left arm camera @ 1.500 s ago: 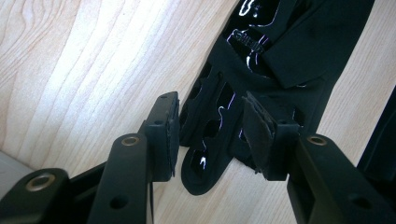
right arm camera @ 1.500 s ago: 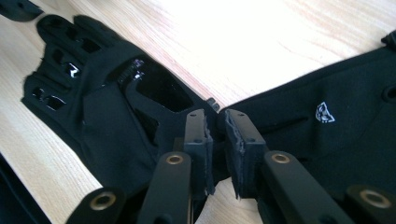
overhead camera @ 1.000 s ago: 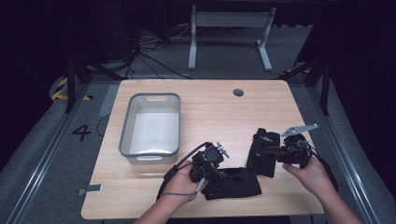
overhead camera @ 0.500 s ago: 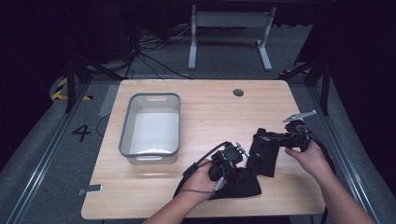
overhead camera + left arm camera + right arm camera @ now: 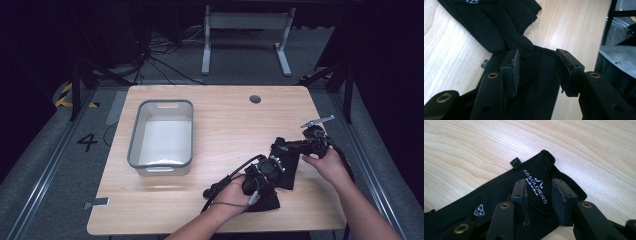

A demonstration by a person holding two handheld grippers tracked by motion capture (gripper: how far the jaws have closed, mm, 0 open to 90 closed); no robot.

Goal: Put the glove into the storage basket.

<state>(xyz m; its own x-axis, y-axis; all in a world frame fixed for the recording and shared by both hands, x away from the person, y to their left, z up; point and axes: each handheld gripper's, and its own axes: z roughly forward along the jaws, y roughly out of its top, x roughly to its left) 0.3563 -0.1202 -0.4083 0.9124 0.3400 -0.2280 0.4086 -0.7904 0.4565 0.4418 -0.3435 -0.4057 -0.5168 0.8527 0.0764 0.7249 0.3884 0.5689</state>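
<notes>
Two black gloves lie on the wooden table [image 5: 220, 125] near its right front. One glove [image 5: 289, 162] [image 5: 499, 192] has a white "ABSOLDIERS" print and a small clip on its cuff. The other glove [image 5: 265, 201] [image 5: 536, 85] lies partly under it, nearer the front edge. My left gripper [image 5: 272, 167] [image 5: 540, 72] is open, its jaws straddling black fabric, with the glove fingers [image 5: 499, 27] of the other glove just beyond. My right gripper [image 5: 292, 146] [image 5: 539, 200] is open too, its jaws poised over the printed cuff without pinching it.
A grey empty bin [image 5: 137, 135] stands on the left half of the table. A round cable hole [image 5: 255, 99] sits near the far edge. Dark floor, cables and a metal stand lie behind the table.
My left gripper has moved right, onto the gloves. My right gripper has shifted a little away from me and now points at the cuff of the upper glove.
</notes>
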